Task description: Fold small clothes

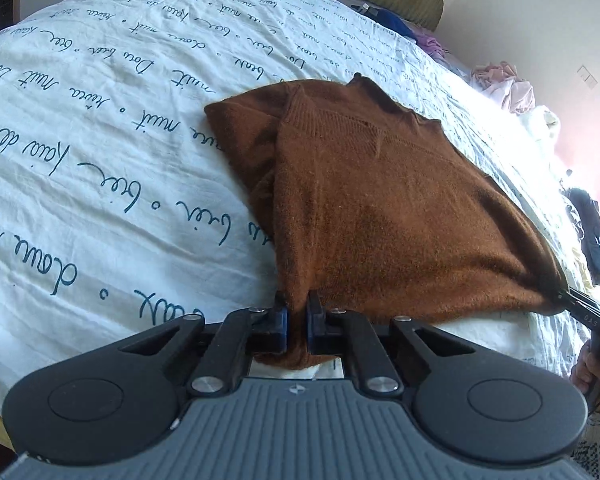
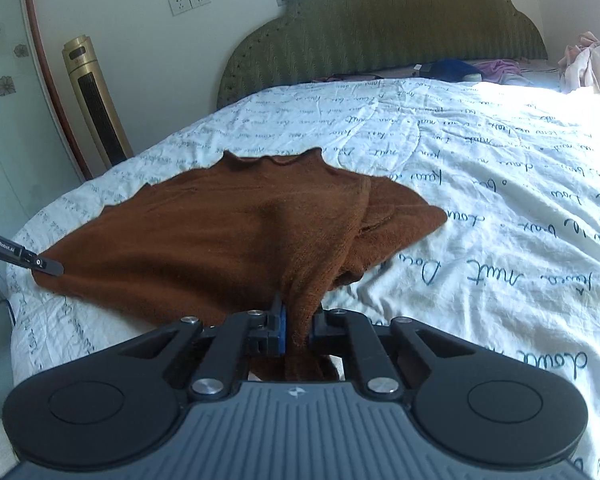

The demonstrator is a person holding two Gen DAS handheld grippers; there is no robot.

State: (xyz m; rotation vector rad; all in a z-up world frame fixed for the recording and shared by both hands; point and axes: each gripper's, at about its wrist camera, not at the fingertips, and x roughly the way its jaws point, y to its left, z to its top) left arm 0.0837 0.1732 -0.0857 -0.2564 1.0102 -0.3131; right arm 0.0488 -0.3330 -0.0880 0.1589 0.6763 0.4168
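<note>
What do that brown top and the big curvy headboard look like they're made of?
Brown top: a soft knit, probably wool or similar; fuzzy surface, ribbed seam lines, limp drape. Headboard: seemingly padded olive-green fabric; wavy woven texture, matte, with a row of studs along its edge.

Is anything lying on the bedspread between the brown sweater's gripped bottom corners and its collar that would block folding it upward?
Nothing visible does. Both claws, left and right, are shut on the brown sweater at its bottom corners. Its top surface is bare up to the collar, and the bedspread beyond carries nothing nearby.
</note>
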